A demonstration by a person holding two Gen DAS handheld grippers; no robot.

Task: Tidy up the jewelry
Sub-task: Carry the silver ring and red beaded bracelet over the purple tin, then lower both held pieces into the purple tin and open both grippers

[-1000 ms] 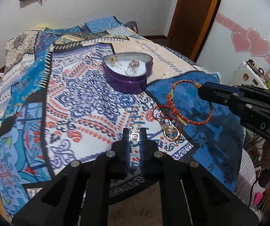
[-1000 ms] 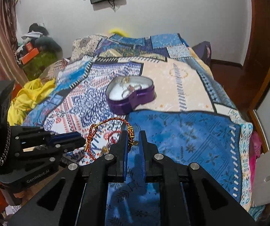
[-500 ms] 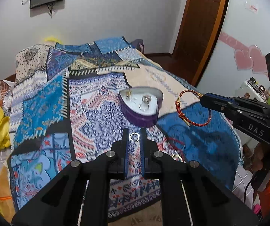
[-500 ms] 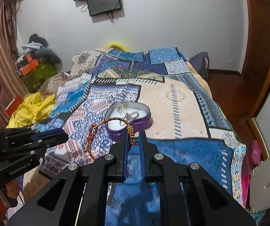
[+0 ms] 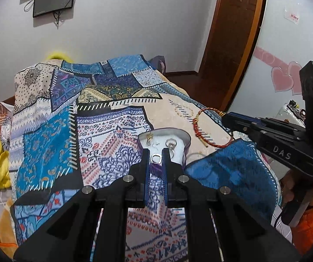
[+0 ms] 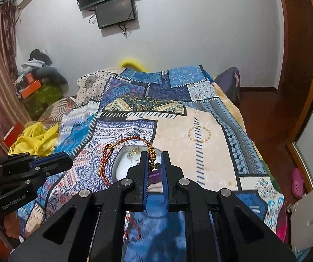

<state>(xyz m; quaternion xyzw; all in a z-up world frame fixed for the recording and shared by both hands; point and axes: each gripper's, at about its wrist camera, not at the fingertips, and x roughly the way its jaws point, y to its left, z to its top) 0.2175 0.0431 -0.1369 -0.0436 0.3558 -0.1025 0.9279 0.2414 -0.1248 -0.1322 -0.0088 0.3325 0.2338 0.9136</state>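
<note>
Hovering over the box [image 5: 179, 135] on the bed [image 6: 208, 152], the left gripper [image 5: 156, 159] pinches a ring [image 5: 156, 159] while the right gripper [image 6: 154, 164] grips a bracelet [image 6: 128, 152], whose dangling loop could snag the rim or miss.

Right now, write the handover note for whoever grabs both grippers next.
Left gripper: shut on a small silver ring, held up in front of the heart-shaped purple box.
Right gripper: shut on the red-and-gold bracelet, which hangs above the quilt near the box.
Done: the box already holds another ring and a small gold piece.
Left: drop the silver ring and the bracelet into the box. A red cord lies on the quilt below.
</note>
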